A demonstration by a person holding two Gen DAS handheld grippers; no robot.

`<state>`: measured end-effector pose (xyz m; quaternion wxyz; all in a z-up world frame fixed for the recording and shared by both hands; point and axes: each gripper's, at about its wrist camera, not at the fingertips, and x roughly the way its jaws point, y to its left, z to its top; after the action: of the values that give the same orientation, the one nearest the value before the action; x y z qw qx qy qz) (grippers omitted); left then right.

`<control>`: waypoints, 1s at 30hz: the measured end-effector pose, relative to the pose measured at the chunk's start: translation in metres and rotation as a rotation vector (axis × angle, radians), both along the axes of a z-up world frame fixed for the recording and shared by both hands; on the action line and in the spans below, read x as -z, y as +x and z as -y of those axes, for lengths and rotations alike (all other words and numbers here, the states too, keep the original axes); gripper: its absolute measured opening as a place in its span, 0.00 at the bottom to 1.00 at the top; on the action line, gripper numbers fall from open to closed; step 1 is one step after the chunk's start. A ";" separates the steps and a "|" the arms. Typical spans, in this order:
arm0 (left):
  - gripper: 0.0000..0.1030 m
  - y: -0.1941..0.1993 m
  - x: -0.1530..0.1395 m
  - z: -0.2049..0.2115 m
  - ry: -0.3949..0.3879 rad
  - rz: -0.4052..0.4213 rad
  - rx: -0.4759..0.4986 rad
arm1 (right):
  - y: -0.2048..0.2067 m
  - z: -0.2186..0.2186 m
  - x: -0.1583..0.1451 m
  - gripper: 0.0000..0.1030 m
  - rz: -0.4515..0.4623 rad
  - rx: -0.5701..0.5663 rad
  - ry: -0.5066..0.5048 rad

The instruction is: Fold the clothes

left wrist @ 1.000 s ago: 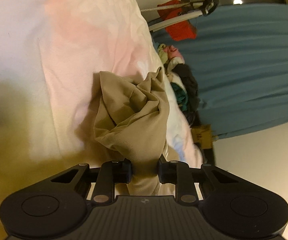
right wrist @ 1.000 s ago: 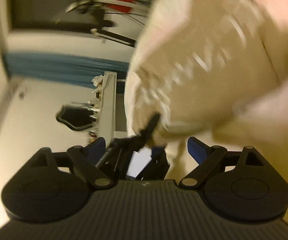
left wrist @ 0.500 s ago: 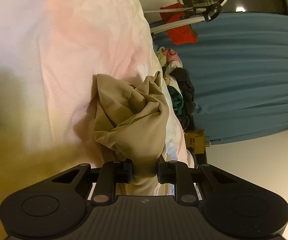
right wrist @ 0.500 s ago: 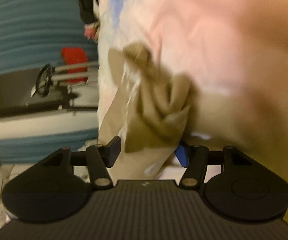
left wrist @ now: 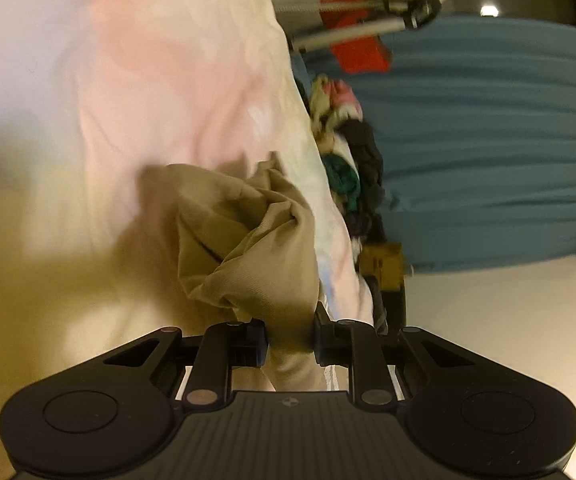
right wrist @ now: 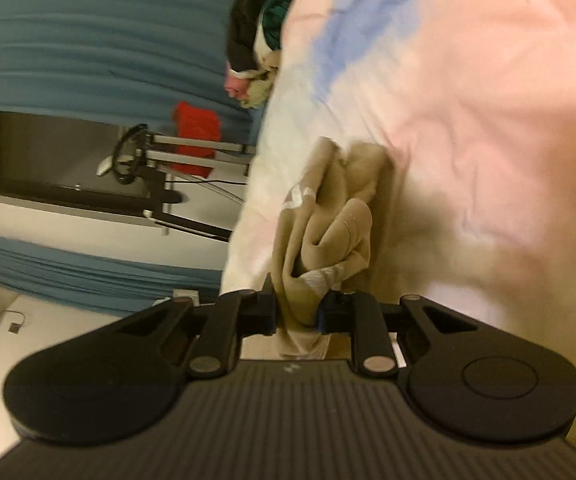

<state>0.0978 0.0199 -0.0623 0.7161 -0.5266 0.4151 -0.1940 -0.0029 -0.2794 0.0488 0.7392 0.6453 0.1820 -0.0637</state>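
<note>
So the big change here: the right tool (right wrist: pixel 297 316) has just been closing, and now its jaws are pinched onto a bunched bit of the tan garment (right wrist: pixel 328 232), right where a pale printed patch sits near the edge. A moment ago it was wide open and swinging in with nothing between the jaws, so this is a fresh grab. The left tool (left wrist: pixel 290 336) has kept its grip the whole time, jaws nearly together with a thick wad of the same tan garment (left wrist: pixel 256 248) squeezed between them.

The garment itself is crumpled in a heap on the bed (left wrist: pixel 136 92), over the pinkish sheet, close to the bed's edge with the pile of other clothes (left wrist: pixel 352 160) beyond it.

My read: with both ends now held, it's ready to be lifted and shaken out flat, folding proper hasn't begun
</note>
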 end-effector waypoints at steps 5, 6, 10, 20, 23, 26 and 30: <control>0.22 0.005 -0.039 0.053 0.013 -0.025 0.124 | -0.042 0.034 -0.028 0.20 0.029 0.056 0.016; 0.22 0.007 -0.046 0.067 0.033 -0.036 0.137 | -0.048 0.044 -0.032 0.20 0.028 0.071 0.023; 0.22 0.035 -0.077 0.138 0.159 -0.019 0.202 | -0.040 0.089 -0.047 0.20 0.007 0.128 -0.010; 0.20 0.157 -0.128 0.331 0.295 0.145 0.265 | 0.061 0.228 -0.085 0.20 -0.014 0.283 -0.284; 0.20 0.191 -0.132 0.377 0.248 0.222 0.270 | 0.085 0.262 -0.100 0.20 0.023 0.336 -0.402; 0.20 0.211 -0.104 0.414 0.283 0.291 0.286 | 0.104 0.284 -0.095 0.20 0.006 0.364 -0.494; 0.20 0.211 -0.043 0.429 0.345 0.300 0.325 | 0.118 0.294 -0.043 0.20 -0.107 0.351 -0.523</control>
<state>0.3090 -0.4092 -0.0190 0.8082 -0.2888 0.4102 -0.3084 0.1147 -0.5738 0.0922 0.8471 0.4505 0.0842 -0.2689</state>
